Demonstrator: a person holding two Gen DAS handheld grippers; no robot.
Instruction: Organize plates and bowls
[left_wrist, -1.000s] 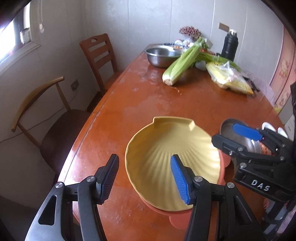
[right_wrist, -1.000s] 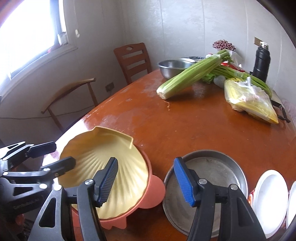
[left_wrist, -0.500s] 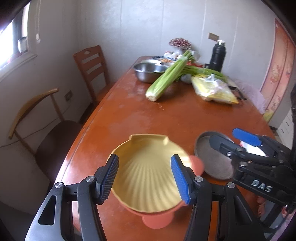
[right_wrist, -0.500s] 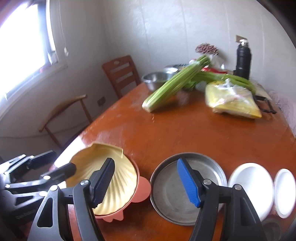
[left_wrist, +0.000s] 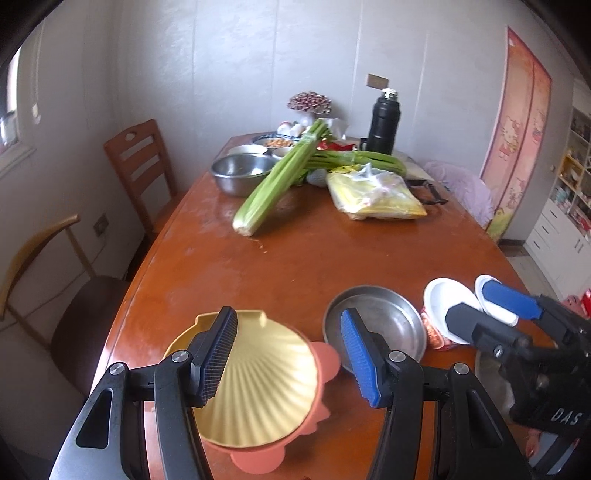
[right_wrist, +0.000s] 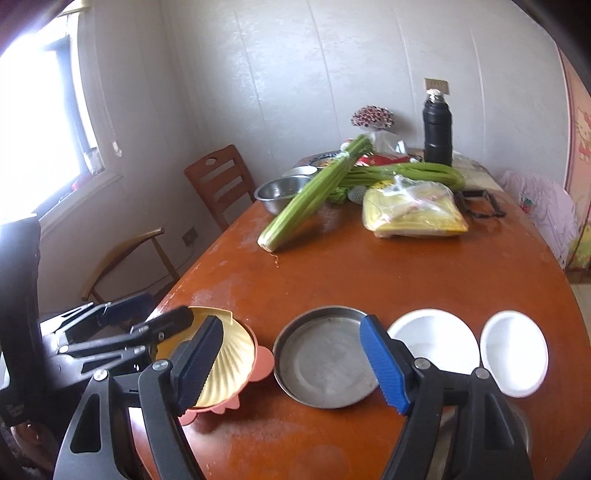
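A yellow shell-shaped plate (left_wrist: 255, 387) rests on a pink plate (left_wrist: 325, 363) at the table's near left; it also shows in the right wrist view (right_wrist: 225, 363). A grey metal plate (left_wrist: 391, 325) (right_wrist: 325, 365) lies to its right. Two white bowls (right_wrist: 436, 339) (right_wrist: 515, 350) stand further right. My left gripper (left_wrist: 290, 356) is open and empty, raised above the yellow plate. My right gripper (right_wrist: 299, 365) is open and empty, raised above the metal plate.
Celery (left_wrist: 280, 181), a steel bowl (left_wrist: 240, 173), a yellow bag (left_wrist: 373, 195) and a black flask (left_wrist: 384, 125) sit at the wooden table's (left_wrist: 295, 258) far end. Two chairs (left_wrist: 140, 166) (left_wrist: 44, 288) stand along the left side.
Both grippers have risen and pulled back from the plates, still open. The yellow plate stays on the pink plate. The white bowls have come into fuller view.
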